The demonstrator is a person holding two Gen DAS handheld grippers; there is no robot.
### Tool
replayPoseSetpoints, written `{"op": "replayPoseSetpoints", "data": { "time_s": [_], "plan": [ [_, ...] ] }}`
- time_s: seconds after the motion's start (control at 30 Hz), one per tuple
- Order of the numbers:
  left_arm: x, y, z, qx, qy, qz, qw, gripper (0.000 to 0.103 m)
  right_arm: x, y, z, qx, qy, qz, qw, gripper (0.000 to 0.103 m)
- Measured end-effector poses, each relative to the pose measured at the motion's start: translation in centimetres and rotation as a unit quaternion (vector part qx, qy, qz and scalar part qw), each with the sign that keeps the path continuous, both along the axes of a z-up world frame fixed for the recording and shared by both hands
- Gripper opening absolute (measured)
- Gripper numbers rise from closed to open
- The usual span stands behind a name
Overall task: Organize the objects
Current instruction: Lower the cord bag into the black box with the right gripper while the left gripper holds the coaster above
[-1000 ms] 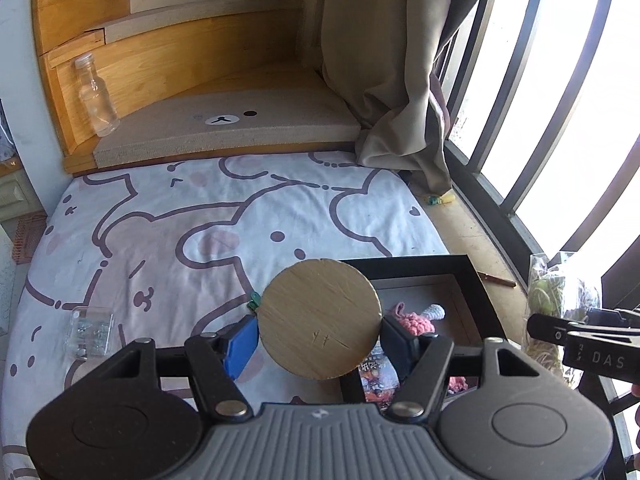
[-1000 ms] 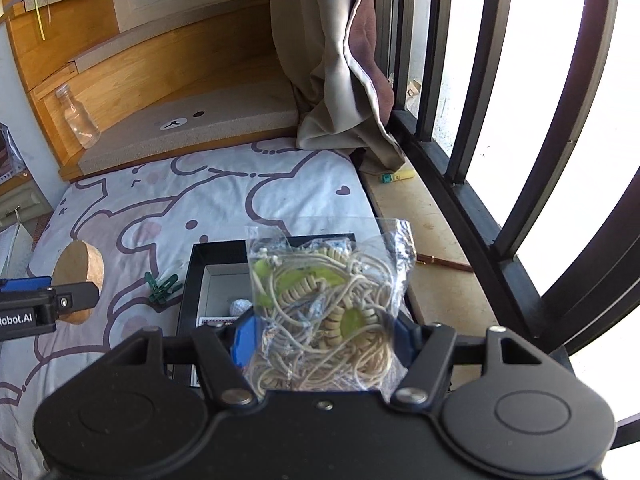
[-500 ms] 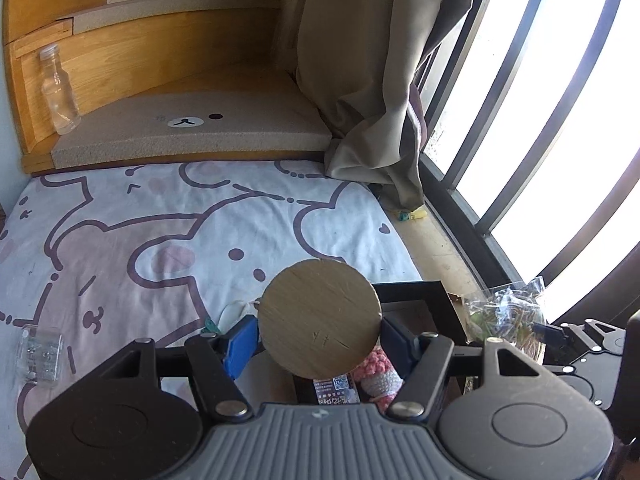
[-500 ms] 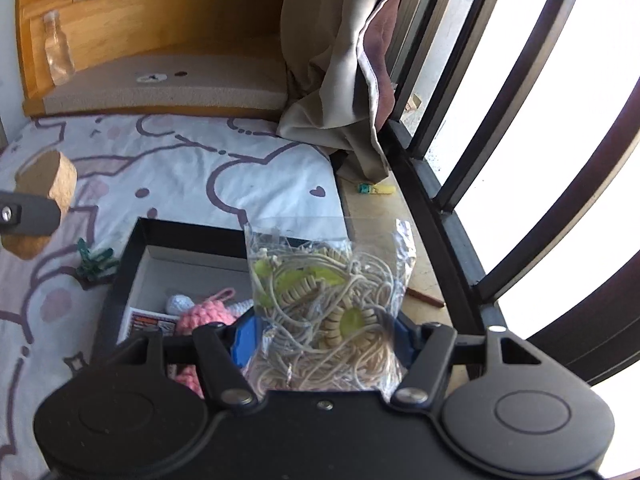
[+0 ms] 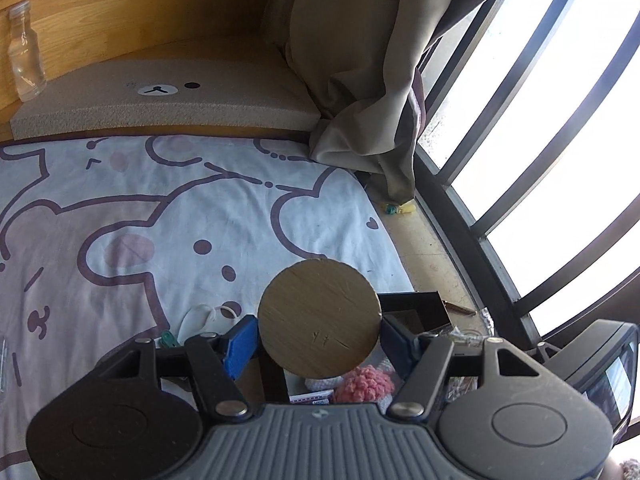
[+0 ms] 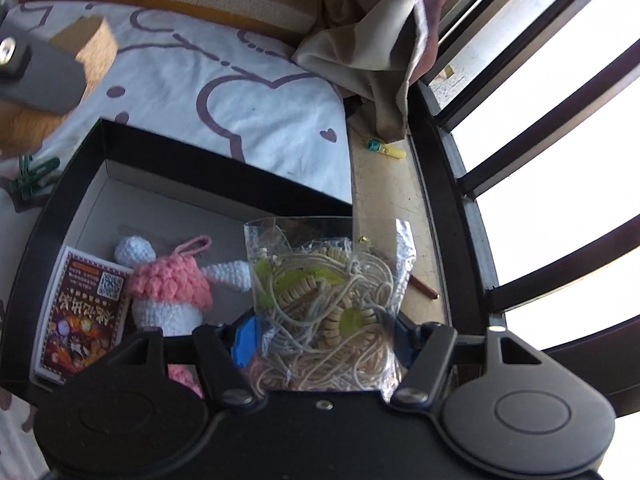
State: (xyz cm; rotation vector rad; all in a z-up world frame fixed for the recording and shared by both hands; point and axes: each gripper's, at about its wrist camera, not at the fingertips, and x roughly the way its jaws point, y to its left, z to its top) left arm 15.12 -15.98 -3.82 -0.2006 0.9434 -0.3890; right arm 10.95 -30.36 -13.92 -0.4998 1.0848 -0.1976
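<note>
A bed (image 5: 120, 208) with a bear sheet holds a black box (image 6: 168, 148) near the window. Over the box, the left claw (image 5: 319, 344) pinches a round wooden disc (image 5: 319, 318), and the right claw (image 6: 325, 338) pinches a bag of cords (image 6: 328, 300). A pink knitted toy (image 6: 168, 284) lies inside.

A round wooden disc (image 5: 319, 319) sits clamped upright in the left gripper (image 5: 319, 346). The right gripper (image 6: 324, 338) pinches a clear bag of cords (image 6: 329, 300), with the black box (image 6: 200, 168) just beneath it.
</note>
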Motion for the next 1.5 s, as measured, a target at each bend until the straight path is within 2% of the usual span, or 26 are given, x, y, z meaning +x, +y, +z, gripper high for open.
{"op": "replayPoseSetpoints", "data": {
  "time_s": [0.07, 0.13, 0.2, 0.3, 0.4, 0.53, 0.67, 0.8, 0.87, 0.9, 0.93, 1.0, 1.03, 1.1, 1.13, 1.17, 1.2, 1.27, 1.4, 1.5],
  "plan": [
    [0.5, 0.0, -0.4, -0.006, 0.005, 0.001, 1.0, 0.067, 0.1, 0.5, -0.7, -0.01, 0.013, 0.011, 1.0, 0.066],
    [1.1, 0.0, -0.8, -0.011, 0.011, 0.002, 0.9999, 0.067, 0.4, 0.9, -0.8, 0.002, 0.021, 0.016, 1.0, 0.066],
    [1.5, 0.0, -1.0, -0.016, 0.013, 0.001, 0.9998, 0.067, 0.8, 0.8, -0.6, 0.049, 0.029, 0.005, 0.998, 0.064],
    [1.9, -0.2, -1.4, -0.02, 0.018, -0.001, 0.9996, 0.067, 1.5, -0.5, -0.4, 0.11, 0.032, -0.04, 0.993, 0.06],
    [2.2, -0.5, -1.9, -0.022, 0.023, -0.007, 0.9995, 0.067, 1.6, -2.5, -0.7, 0.177, 0.036, -0.081, 0.98, 0.059],
    [2.5, -1.2, -2.4, -0.022, 0.03, -0.015, 0.9992, 0.067, 1.2, -4.1, -1.4, 0.226, 0.033, -0.095, 0.969, 0.06],
    [2.7, -2.0, -3.0, -0.016, 0.034, -0.025, 0.999, 0.067, 0.6, -4.0, -1.7, 0.216, 0.024, -0.062, 0.974, 0.065],
    [2.9, -2.6, -3.6, -0.007, 0.04, -0.031, 0.9987, 0.067, 0.8, -5.0, -0.4, 0.236, 0.035, -0.07, 0.969, 0.066],
    [3.0, -2.7, -3.9, -0.001, 0.043, -0.032, 0.9986, 0.067, 0.6, -5.5, 0.7, 0.249, 0.023, -0.075, 0.965, 0.08],
    [3.1, -2.7, -4.0, 0.001, 0.044, -0.032, 0.9985, 0.067, 0.4, -5.8, 1.3, 0.262, 0.012, -0.075, 0.962, 0.084],
    [3.2, -2.8, -4.2, 0.004, 0.045, -0.032, 0.9985, 0.067, 0.2, -5.9, 1.9, 0.27, 0.003, -0.075, 0.96, 0.087],
    [3.2, -3.0, -4.2, 0.008, 0.042, -0.037, 0.9984, 0.067, 0.0, -6.0, 3.0, 0.272, -0.018, -0.07, 0.96, 0.087],
    [3.3, -3.1, -4.3, 0.009, 0.043, -0.038, 0.9983, 0.067, -0.1, -6.1, 3.3, 0.273, -0.028, -0.069, 0.959, 0.084],
    [3.3, -3.5, -4.5, 0.016, 0.046, -0.044, 0.9978, 0.067, -0.1, -6.9, 3.6, 0.29, -0.038, -0.079, 0.953, 0.066],
    [3.3, -3.7, -4.6, 0.021, 0.047, -0.047, 0.9975, 0.067, 0.0, -7.4, 3.5, 0.307, -0.039, -0.088, 0.947, 0.047],
    [3.2, -4.0, -4.6, 0.028, 0.047, -0.051, 0.9972, 0.067, 0.1, -7.8, 3.2, 0.321, -0.037, -0.096, 0.941, 0.034],
    [3.2, -4.3, -4.7, 0.036, 0.046, -0.056, 0.9967, 0.067, 0.2, -8.0, 2.8, 0.328, -0.033, -0.102, 0.939, 0.031],
    [3.1, -4.7, -4.8, 0.048, 0.045, -0.066, 0.9957, 0.067, 0.5, -8.1, 1.8, 0.321, -0.02, -0.104, 0.941, 0.028],
    [3.1, -5.4, -5.4, 0.065, 0.052, -0.076, 0.9936, 0.067, 0.8, -8.0, -0.4, 0.311, 0.01, -0.115, 0.943, 0.026],
    [3.1, -5.8, -5.6, 0.074, 0.055, -0.082, 0.9923, 0.067, 0.6, -8.7, -1.0, 0.32, 0.014, -0.128, 0.939, 0.025]
  ]
}}
